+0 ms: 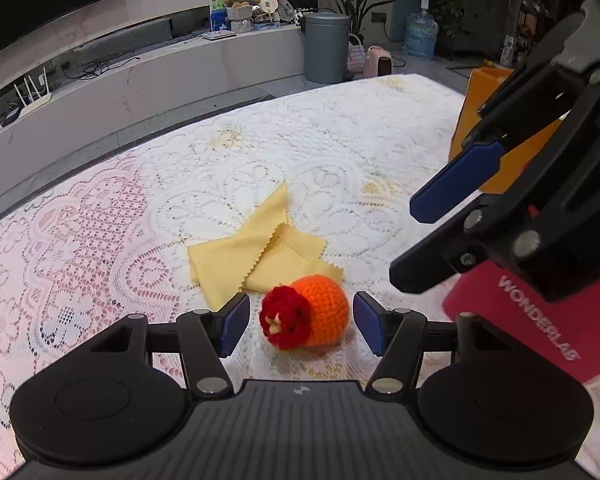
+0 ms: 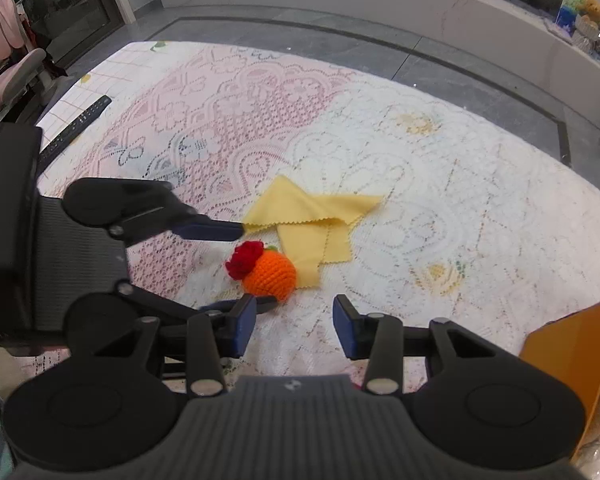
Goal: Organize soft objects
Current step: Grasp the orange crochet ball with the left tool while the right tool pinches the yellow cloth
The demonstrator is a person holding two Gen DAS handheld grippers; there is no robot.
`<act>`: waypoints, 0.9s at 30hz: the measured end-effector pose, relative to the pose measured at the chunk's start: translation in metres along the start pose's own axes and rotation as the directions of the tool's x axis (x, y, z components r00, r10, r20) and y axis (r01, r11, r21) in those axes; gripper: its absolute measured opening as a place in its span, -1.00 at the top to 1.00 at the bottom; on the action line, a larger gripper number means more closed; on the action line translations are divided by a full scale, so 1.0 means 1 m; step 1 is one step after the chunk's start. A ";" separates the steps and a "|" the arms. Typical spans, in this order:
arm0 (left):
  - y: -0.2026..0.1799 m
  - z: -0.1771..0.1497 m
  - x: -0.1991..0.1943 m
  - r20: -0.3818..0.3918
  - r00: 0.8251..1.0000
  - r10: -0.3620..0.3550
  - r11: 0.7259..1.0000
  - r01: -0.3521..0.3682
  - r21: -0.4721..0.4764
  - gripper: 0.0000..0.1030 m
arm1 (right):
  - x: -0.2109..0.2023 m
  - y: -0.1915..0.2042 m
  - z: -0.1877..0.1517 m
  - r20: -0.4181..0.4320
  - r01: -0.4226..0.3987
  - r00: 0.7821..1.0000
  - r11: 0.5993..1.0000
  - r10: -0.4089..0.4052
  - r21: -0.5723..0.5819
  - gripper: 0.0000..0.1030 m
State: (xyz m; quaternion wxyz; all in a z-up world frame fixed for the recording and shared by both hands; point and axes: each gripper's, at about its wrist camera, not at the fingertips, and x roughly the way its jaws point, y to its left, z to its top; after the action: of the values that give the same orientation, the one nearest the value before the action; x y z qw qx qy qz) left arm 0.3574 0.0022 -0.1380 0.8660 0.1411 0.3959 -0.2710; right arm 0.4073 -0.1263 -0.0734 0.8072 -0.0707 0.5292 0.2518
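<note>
An orange crocheted ball with a red knitted flower (image 1: 306, 317) lies on the lace tablecloth (image 1: 260, 152). My left gripper (image 1: 301, 325) is open, and the ball sits between its blue fingertips without touching them. A folded yellow cloth (image 1: 256, 250) lies just behind the ball. In the right wrist view the ball (image 2: 268, 271) and the cloth (image 2: 312, 224) lie ahead, with the left gripper (image 2: 256, 268) reaching in from the left around the ball. My right gripper (image 2: 295, 326) is open and empty, above the table to the right of the ball.
An orange box (image 1: 496, 120) stands at the table's right side, also showing in the right wrist view (image 2: 572, 356). A red WONDERLAB item (image 1: 540, 320) lies near the right gripper. A black remote (image 2: 76, 124) lies at the far left. A TV bench and a bin (image 1: 326, 46) stand beyond the table.
</note>
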 end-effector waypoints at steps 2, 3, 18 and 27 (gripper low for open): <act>-0.001 -0.001 0.002 0.005 1.000 -0.007 1.000 0.007 -0.002 -0.14 | 0.003 -0.001 0.003 -0.017 -0.013 1.000 1.000 0.014 0.019 0.17; -0.001 -0.001 0.002 0.004 1.000 -0.024 1.000 0.024 -0.010 -0.08 | 0.004 -0.002 0.004 -0.024 -0.028 0.999 0.999 0.029 0.038 0.17; 0.047 -0.017 -0.045 -0.005 0.991 0.132 0.985 -0.131 -0.109 -0.03 | 0.017 0.019 0.042 0.004 0.008 1.000 0.996 -0.009 0.090 -0.16; 0.070 -0.023 -0.043 -0.002 0.993 0.118 0.976 -0.117 -0.182 -0.04 | 0.099 0.011 0.082 -0.075 0.107 0.992 0.989 -0.099 0.107 -0.56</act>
State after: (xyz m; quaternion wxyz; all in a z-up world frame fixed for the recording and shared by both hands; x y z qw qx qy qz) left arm 0.3605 0.0848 -0.1180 0.8915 0.0836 0.4060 -0.1828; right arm 0.5004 -0.0523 -0.1249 0.8028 -0.0618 0.5659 0.1775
